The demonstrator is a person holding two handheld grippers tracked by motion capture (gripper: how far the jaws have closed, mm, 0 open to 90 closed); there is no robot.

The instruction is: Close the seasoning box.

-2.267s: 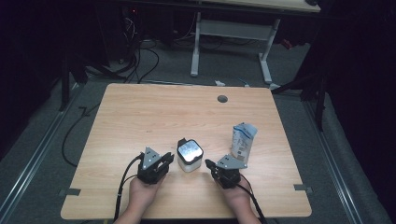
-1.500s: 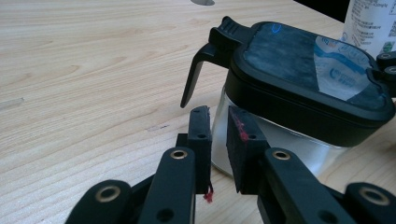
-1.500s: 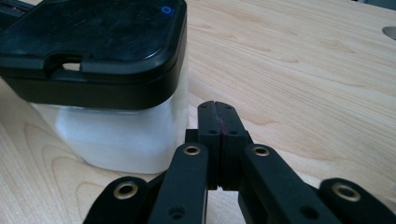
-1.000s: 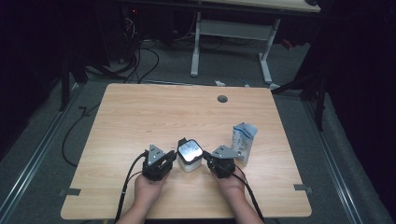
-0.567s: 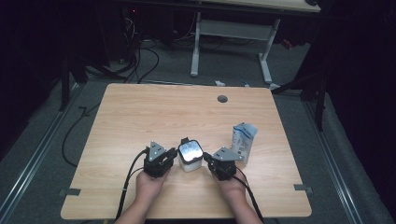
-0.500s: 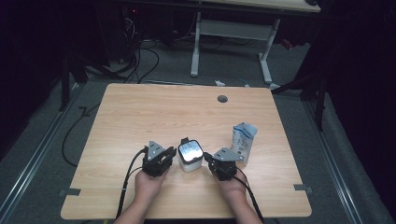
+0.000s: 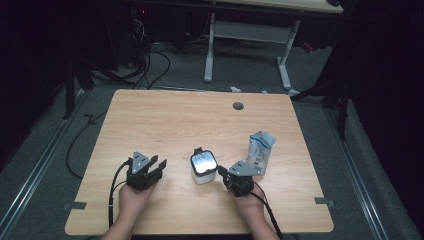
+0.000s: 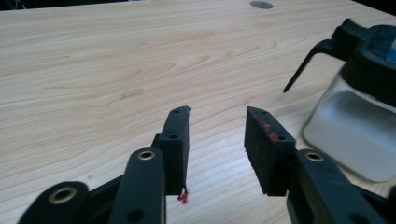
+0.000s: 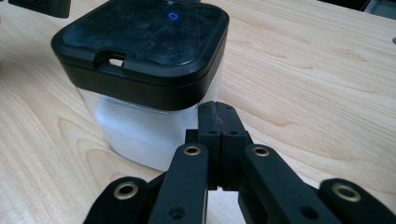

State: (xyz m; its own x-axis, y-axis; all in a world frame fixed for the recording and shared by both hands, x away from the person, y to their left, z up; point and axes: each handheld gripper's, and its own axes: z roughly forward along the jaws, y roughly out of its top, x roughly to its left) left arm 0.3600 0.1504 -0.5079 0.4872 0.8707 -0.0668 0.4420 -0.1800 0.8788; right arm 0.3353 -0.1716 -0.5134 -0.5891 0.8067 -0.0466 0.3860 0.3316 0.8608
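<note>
Left claw [image 7: 152, 168] has just let go: it sat right against the jar [image 7: 203, 170] a second ago, now it's off to the jar's left on the counter [image 7: 170, 120], well apart from it. Its jaws have just been opening; the left gripper view shows them partway apart with only bare wood between them, jar [image 8: 359, 116] off to the side.

Right claw [image 7: 223, 173] hasn't budged. Jaws pressed flat together, nothing between them, tips right at the jar's [image 9: 149, 79] lower white wall. Can't tell whether they touch it or just sit beside it.

Jar itself stands upright near the front edge, between the two claws, black lid on. Same spot as before. Carton [image 7: 261, 151] stands behind the right claw, untouched.

My read: the left's hold on the jar is finished and the jar is free-standing. Right claw closed and low against the wall looks more like a nudge or brace than a grasp.
</note>
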